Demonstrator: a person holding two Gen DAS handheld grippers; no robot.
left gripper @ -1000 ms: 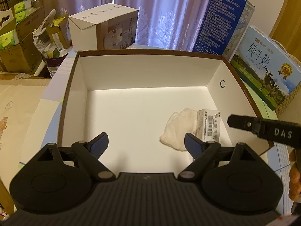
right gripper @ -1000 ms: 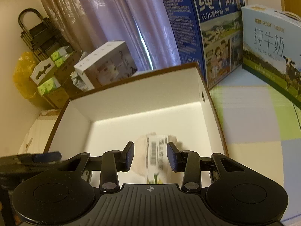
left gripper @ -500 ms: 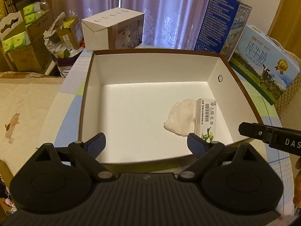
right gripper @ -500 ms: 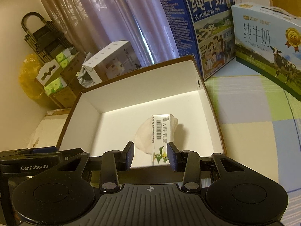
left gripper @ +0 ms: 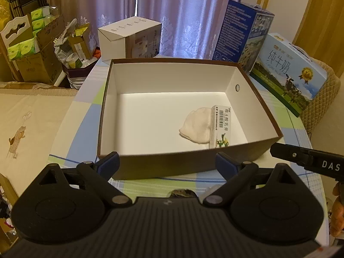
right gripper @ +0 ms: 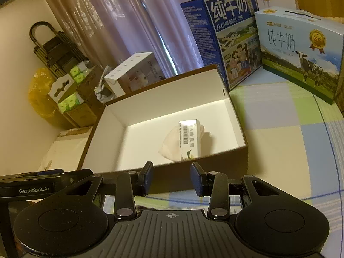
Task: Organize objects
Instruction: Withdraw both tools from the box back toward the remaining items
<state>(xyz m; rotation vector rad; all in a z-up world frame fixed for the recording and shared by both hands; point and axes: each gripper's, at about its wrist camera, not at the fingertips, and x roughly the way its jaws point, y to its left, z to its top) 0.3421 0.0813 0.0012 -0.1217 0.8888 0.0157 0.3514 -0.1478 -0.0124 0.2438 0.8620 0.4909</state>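
The left gripper (left gripper: 166,163) is standing wide, its jaws having just been opening, with nothing between them; only the near wall of the box (left gripper: 163,163) is showing through the gap. The right gripper (right gripper: 172,177) is holding its jaws at a narrow gap, released and empty, no thing pressing on the pads.

Both grippers are hovering above the table (right gripper: 279,146) on the near side of the box, clear of its rim.

The small carton (left gripper: 221,125) is lying inside the box, toward the right wall and close to the near wall. The cloth (left gripper: 196,125) is lying against its left side, touching it and partly under it.

Judgement on handling: the carton is looking light and stiff, with flat printed faces likely to be somewhat slick; a grip across its two long narrow sides should be holding best. The cloth is soft and limp; it would be needing a pinch at a raised fold and could be dragging the carton along.

Clearances: most of the box floor, the left half and the far side, is lying open. The near wall is rising between the grippers and the contents, so any re-entry would be calling for a descent from above. The right wall is close beside the carton, leaving little room there. Two milk cases (right gripper: 298,49) are standing at the table's far right corner, well apart.
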